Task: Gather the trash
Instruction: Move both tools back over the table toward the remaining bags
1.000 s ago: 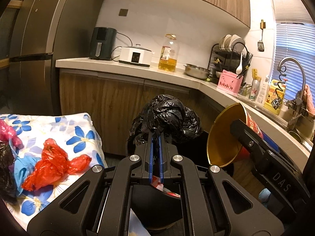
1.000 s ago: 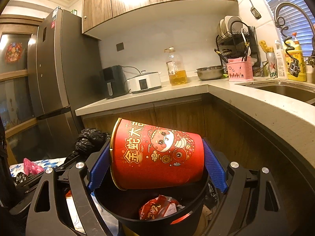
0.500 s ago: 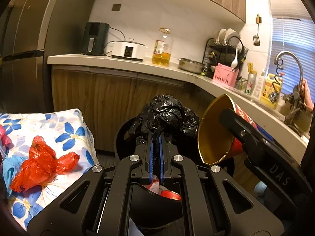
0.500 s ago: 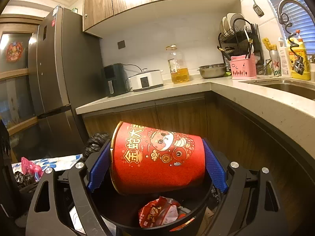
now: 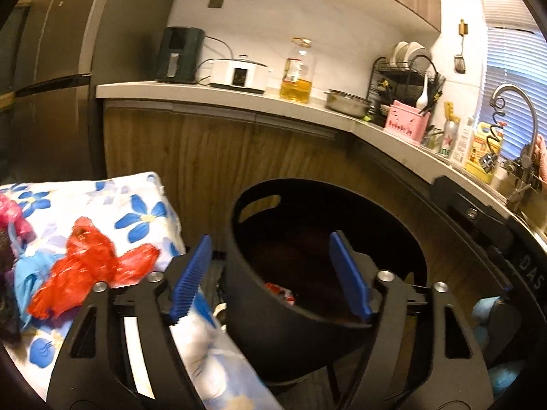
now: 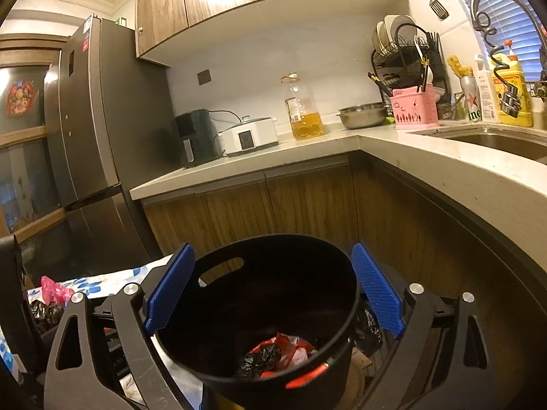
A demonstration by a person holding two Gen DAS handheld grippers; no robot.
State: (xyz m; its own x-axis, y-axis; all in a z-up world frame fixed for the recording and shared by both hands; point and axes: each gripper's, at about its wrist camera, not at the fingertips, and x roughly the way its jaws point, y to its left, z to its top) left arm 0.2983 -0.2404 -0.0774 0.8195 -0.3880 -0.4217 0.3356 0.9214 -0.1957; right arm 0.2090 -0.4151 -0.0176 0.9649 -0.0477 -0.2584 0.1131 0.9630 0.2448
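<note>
A black round trash bin (image 5: 273, 317) stands on the floor in front of the counter; it also shows in the right wrist view (image 6: 345, 266). Inside it lie a black bag and red wrappers (image 6: 277, 353). My left gripper (image 5: 271, 275) is open and empty above the bin's near left rim. My right gripper (image 6: 273, 290) is open and empty, its jaws straddling the bin's mouth. A crumpled red plastic bag (image 5: 85, 266) lies on the flowered cloth (image 5: 136, 205) at the left. A pink bag (image 6: 54, 290) and a black bag (image 6: 44, 309) lie there too.
A wooden cabinet front and pale counter (image 6: 259, 164) curve behind the bin, with an oil bottle (image 6: 304, 109), a cooker and a dish rack on top. A sink (image 6: 506, 140) is at the right. A dark fridge (image 6: 89, 130) stands at the left.
Both grippers have opened. The black bag left my left gripper and the red paper tub left my right gripper; black bag now lies in the bin.
</note>
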